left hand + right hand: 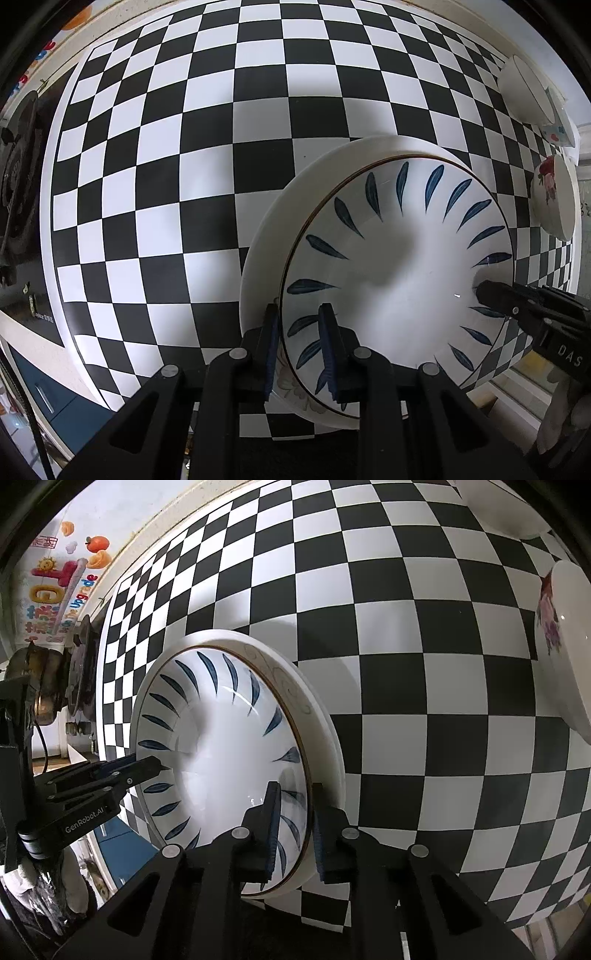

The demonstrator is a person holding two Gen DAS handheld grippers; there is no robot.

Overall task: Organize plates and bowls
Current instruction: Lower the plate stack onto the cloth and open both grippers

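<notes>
A white bowl with blue leaf marks (399, 258) sits inside a larger white plate (266, 243) on the checkered table. My left gripper (298, 332) is shut on the bowl's near-left rim. My right gripper (293, 812) is shut on the same bowl (221, 738) at its opposite rim, over the plate (325, 731). The right gripper also shows in the left wrist view (495, 295), and the left gripper shows in the right wrist view (147, 766).
A rose-patterned bowl (554, 195) and a white bowl (524, 88) stand near the table's right edge, with a small cup (559, 131) between them. The rose bowl also shows in the right wrist view (565, 646). A stove (18, 177) sits left of the table.
</notes>
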